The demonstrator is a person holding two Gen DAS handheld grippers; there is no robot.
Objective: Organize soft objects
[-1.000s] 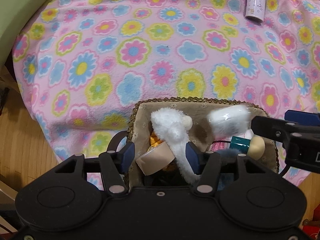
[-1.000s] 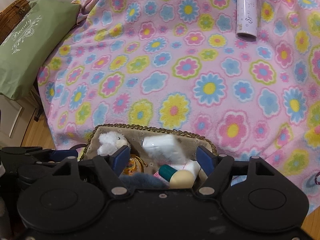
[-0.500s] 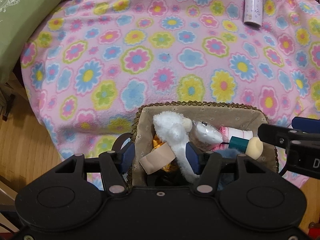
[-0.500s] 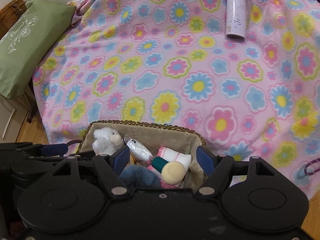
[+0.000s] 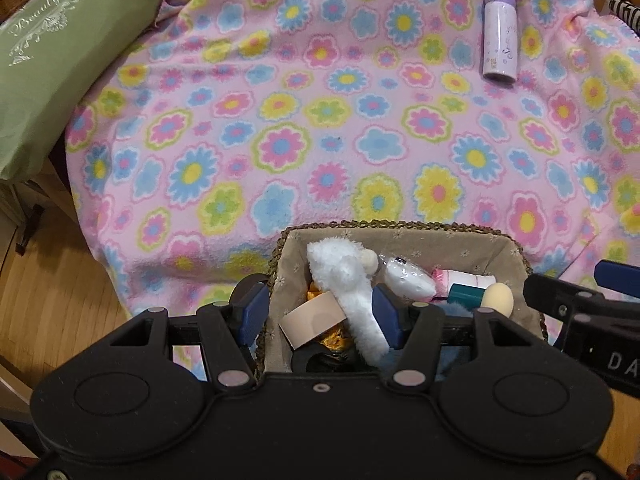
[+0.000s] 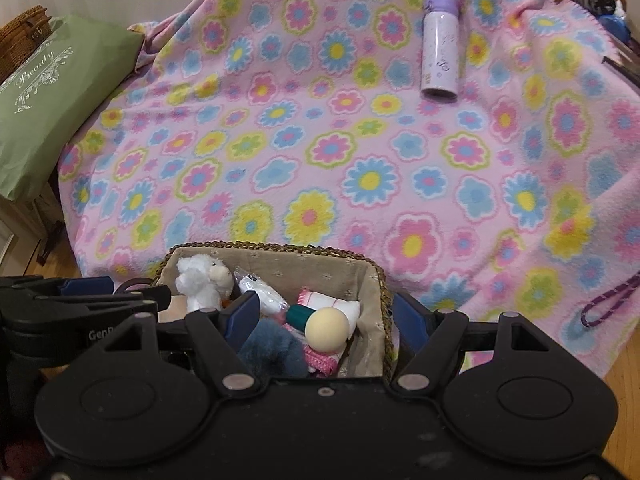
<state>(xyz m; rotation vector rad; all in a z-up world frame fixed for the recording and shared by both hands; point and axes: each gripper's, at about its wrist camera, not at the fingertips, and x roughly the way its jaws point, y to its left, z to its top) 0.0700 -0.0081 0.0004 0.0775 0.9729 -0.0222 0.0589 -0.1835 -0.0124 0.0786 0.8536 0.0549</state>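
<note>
A cloth-lined woven basket (image 5: 404, 227) (image 6: 340, 276) sits at the near edge of the flowered blanket. In it lie a white plush lamb (image 5: 340, 276) (image 6: 202, 278), a white wrapped packet (image 5: 406, 278) (image 6: 262, 294), a pink-and-white roll (image 5: 464, 280), a teal stick with a cream ball (image 6: 326, 326), a beige tape roll (image 5: 314, 320) and a blue-grey furry thing (image 6: 274, 350). My left gripper (image 5: 320, 314) is open above the basket's left part, empty. My right gripper (image 6: 320, 316) is open above the basket's right part, empty.
A pink flowered blanket (image 5: 360, 128) covers the surface beyond the basket. A lilac bottle (image 5: 499, 36) (image 6: 440, 50) lies far right. A green cushion (image 5: 48, 64) sits at the left. A purple cord (image 6: 608, 304) lies at the right. Wood floor (image 5: 60, 304) shows lower left.
The white packet dropped from the right gripper's reach into the basket beside the lamb. Both grippers have pulled back and up, so more blanket shows.
</note>
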